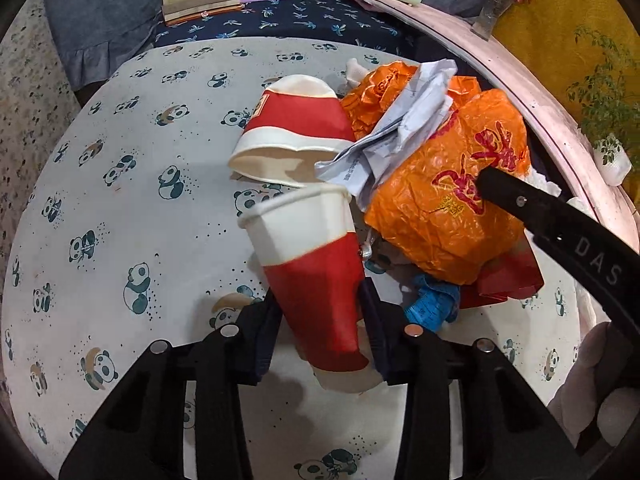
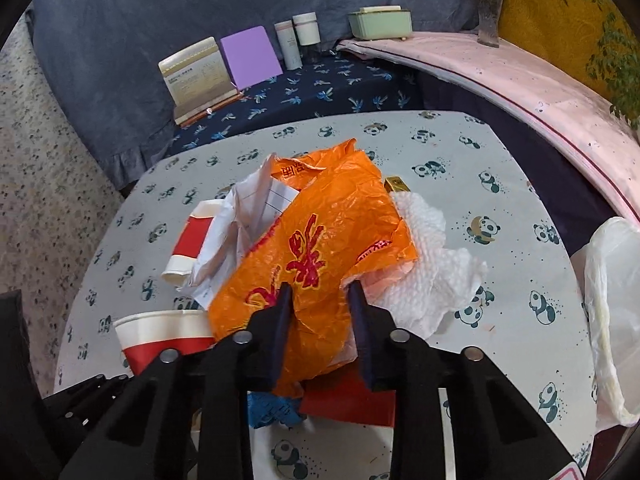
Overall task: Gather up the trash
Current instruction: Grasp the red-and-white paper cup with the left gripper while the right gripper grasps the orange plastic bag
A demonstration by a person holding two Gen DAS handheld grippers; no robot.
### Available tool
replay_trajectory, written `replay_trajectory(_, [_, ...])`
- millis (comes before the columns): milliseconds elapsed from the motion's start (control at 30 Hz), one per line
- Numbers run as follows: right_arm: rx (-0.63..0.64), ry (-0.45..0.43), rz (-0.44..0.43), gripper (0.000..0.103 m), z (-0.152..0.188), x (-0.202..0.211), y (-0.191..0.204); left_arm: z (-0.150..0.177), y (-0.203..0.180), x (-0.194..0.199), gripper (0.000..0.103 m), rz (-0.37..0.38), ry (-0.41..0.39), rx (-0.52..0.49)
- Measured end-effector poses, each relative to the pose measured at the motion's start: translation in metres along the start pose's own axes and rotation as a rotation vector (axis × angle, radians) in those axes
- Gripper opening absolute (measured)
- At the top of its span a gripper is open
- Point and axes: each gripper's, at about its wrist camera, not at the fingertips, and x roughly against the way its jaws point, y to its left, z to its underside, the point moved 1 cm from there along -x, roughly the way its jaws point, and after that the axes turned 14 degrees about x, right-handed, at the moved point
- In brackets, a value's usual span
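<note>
At lower centre of its view the left claw (image 1: 322, 312) clenched a red paper cup (image 1: 316, 276) lifted off the table (image 1: 120, 240), while the right claw (image 2: 320, 312) pinched the orange bag (image 2: 320, 248) mid-frame, likely for binning.

So the trash is all heaped on the counter (image 2: 500, 152). The plastic bag (image 2: 320, 240) sits on top in the middle, with crumpled paper (image 2: 248, 216) tucked in at its left and a paper towel (image 2: 424, 272) under its right edge. One cup (image 1: 296, 128) lies on its side left of the paper, another cup (image 1: 316, 272) sits nearer the cameras. Behind the counter, a booklet (image 2: 196, 76) stands leaning with two bottles (image 2: 298, 40) to its right.
</note>
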Motion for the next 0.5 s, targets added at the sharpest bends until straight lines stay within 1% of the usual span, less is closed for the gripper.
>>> replay_trajectory(33, [0.002,-0.01,-0.003,0.015,0.0,0.004,0.0,0.001,-0.001,0.003,0.035,0.002,-0.003,-0.002])
replay_trajectory(200, [-0.011,-0.074,-0.009,0.015,-0.002,0.037,-0.004,0.003,-0.011,0.025,0.034,0.015,-0.055,-0.03])
replay_trajectory(333, [-0.017,-0.142,0.014,0.015,-0.004,0.07,-0.012,0.006,-0.026,0.05,0.034,0.052,-0.101,-0.059])
replay_trajectory(500, [-0.05,-0.211,0.058,0.015,-0.003,0.106,-0.031,0.009,-0.044,0.07,0.034,0.094,-0.129,-0.095])
